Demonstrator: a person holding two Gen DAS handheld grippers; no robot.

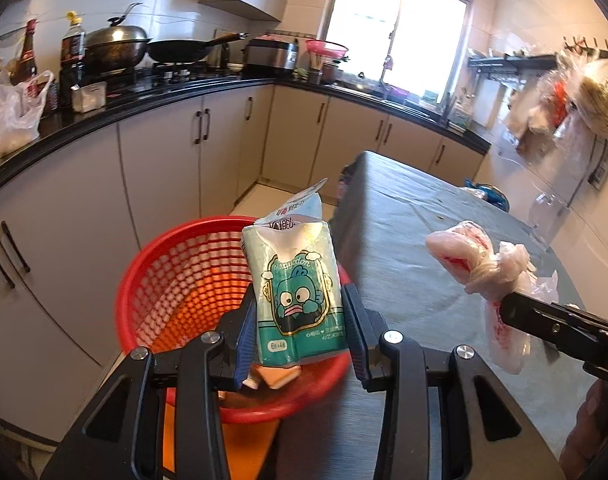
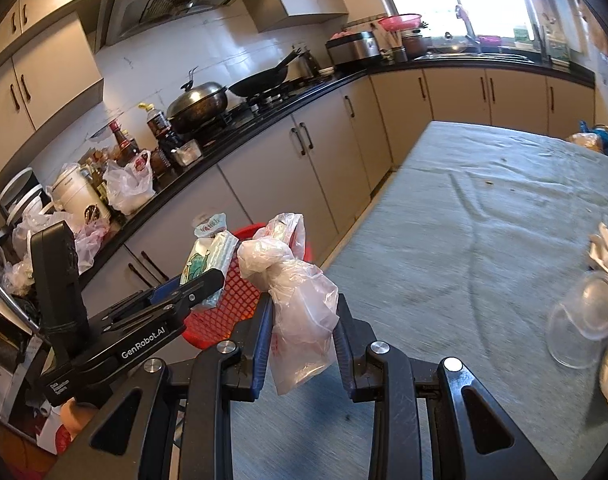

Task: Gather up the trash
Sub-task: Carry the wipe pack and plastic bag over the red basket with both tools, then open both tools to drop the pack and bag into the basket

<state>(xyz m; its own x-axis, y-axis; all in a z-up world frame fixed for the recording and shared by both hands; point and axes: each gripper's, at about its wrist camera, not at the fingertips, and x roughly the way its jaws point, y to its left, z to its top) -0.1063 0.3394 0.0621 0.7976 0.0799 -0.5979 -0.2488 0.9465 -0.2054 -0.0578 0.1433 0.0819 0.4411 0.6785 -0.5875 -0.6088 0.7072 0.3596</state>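
Trash in both grippers, above red mesh basket beside table. Left gripper clamped on teal tissue packet, packet upright, top torn open, held over basket rim. Right gripper clamped on knotted translucent plastic bag, bag near basket, just right of packet. Clear plastic cup lies tipped on grey tablecloth at right, well apart from grippers.

The tissue pack is teal and white with a blue cartoon fish on it, the basket is bright red with a grid of little holes, the plastic bag is see-through white with red marks, and the table cloth is grey-green.
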